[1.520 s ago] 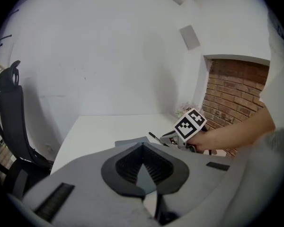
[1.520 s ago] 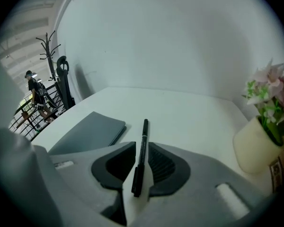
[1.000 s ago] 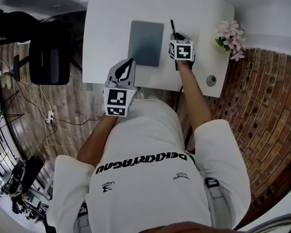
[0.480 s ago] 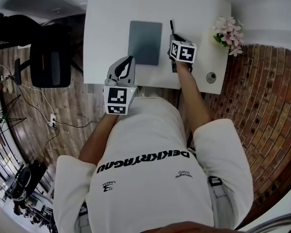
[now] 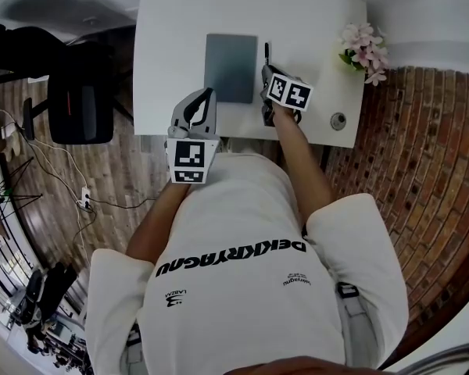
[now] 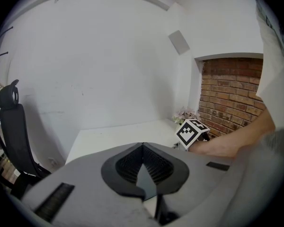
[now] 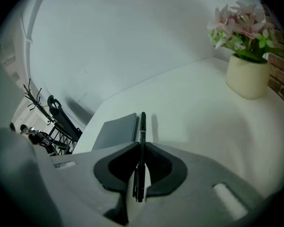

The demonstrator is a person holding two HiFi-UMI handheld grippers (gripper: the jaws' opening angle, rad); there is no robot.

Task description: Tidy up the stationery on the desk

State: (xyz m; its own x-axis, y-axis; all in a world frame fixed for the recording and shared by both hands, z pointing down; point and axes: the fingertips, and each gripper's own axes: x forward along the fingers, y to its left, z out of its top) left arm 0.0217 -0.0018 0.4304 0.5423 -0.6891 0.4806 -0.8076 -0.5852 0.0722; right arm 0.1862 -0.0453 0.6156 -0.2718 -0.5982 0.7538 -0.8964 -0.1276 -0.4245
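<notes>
A black pen is pinched between the jaws of my right gripper, which is shut on it. The pen sticks forward above the white desk and throws a thin shadow on it. Its tip lies by the right edge of a grey notebook. In the head view the right gripper holds the pen just right of the notebook. My left gripper hovers at the desk's near edge, jaws shut, nothing in them; the left gripper view shows its fingertips meeting.
A cream pot of pink flowers stands at the desk's right edge, also seen in the right gripper view as the pot. A round cable grommet sits near the front right corner. A black office chair stands left of the desk.
My right gripper has carried the pen left and a little nearer, up to the notebook's right edge. The left gripper has hardly moved.
</notes>
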